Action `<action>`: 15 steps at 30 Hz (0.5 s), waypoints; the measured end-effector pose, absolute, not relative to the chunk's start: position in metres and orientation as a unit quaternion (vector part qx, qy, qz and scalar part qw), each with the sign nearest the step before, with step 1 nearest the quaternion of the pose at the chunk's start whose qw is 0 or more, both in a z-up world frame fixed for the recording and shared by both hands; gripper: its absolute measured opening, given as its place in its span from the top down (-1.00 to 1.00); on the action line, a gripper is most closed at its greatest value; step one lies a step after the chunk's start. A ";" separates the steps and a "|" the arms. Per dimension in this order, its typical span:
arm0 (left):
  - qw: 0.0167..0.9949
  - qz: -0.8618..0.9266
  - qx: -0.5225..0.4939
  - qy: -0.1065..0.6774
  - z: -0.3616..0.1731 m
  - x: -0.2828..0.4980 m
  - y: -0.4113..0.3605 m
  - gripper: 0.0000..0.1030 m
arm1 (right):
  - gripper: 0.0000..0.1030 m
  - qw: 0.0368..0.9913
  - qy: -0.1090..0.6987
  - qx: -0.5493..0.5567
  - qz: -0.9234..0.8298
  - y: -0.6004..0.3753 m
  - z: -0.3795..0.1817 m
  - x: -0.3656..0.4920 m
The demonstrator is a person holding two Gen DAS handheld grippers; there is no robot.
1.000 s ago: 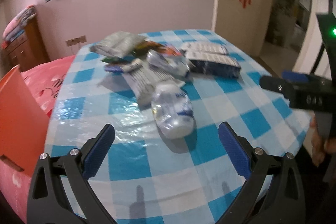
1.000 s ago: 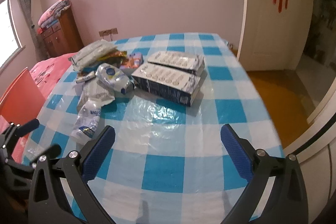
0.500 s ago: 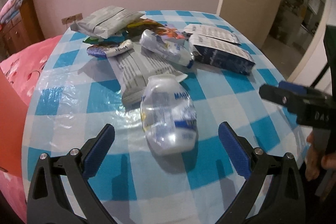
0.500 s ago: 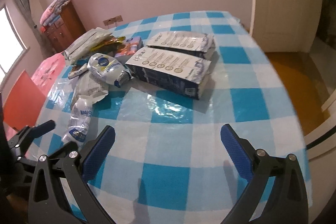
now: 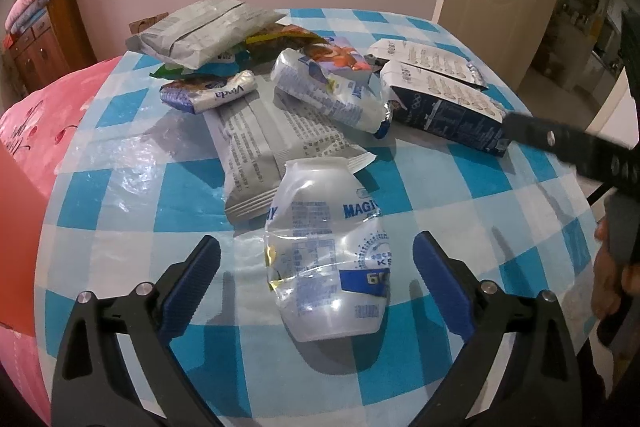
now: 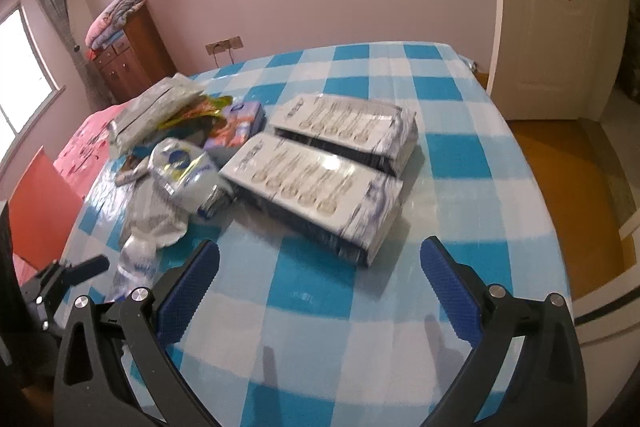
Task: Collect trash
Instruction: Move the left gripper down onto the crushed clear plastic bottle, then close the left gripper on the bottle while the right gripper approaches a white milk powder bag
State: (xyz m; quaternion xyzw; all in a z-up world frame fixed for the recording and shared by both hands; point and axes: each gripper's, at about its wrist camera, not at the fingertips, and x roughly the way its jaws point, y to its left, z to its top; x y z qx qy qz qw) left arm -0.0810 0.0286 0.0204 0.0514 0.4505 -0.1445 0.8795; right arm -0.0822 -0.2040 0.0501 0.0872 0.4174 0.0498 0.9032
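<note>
A crushed clear plastic bottle (image 5: 326,251) with blue print lies on the blue-checked table (image 5: 120,211), between the open fingers of my left gripper (image 5: 316,259), which is empty. Behind it lie a grey wrapper (image 5: 260,143), a white pouch (image 5: 332,95), a grey bag (image 5: 200,31) and coloured wrappers (image 5: 332,55). Two dark milk cartons (image 6: 316,187) lie side by side in front of my right gripper (image 6: 320,267), which is open and empty above the table. The bottle also shows in the right wrist view (image 6: 134,259).
An orange chair back (image 6: 40,203) and a pink cover (image 5: 36,115) are left of the table. A white door (image 6: 560,11) and the orange floor (image 6: 580,187) lie to the right. A wooden cabinet (image 6: 128,55) stands at the back wall.
My left gripper has moved forward and down, so the crushed bottle now lies between its fingers. My right gripper has moved closer to the two cartons.
</note>
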 end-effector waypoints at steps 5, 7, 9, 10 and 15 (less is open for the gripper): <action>0.875 -0.138 0.044 0.462 0.015 -0.075 0.030 -0.74 | -0.92 0.896 0.429 0.102 0.052 -0.215 0.045 -0.055; 0.874 -0.135 0.045 0.464 0.014 -0.073 0.031 -0.64 | -0.92 0.891 0.438 0.105 0.055 -0.217 0.041 -0.048; 0.875 -0.133 0.045 0.464 0.013 -0.072 0.031 -0.59 | -0.91 0.884 0.447 0.115 0.070 -0.218 0.036 -0.043; 0.875 -0.132 0.046 0.464 0.013 -0.071 0.031 -0.58 | -0.90 0.882 0.450 0.117 0.075 -0.217 0.034 -0.043; 0.876 -0.128 0.042 0.462 0.014 -0.068 0.032 -0.42 | -0.82 0.878 0.456 0.109 0.095 -0.207 0.030 -0.046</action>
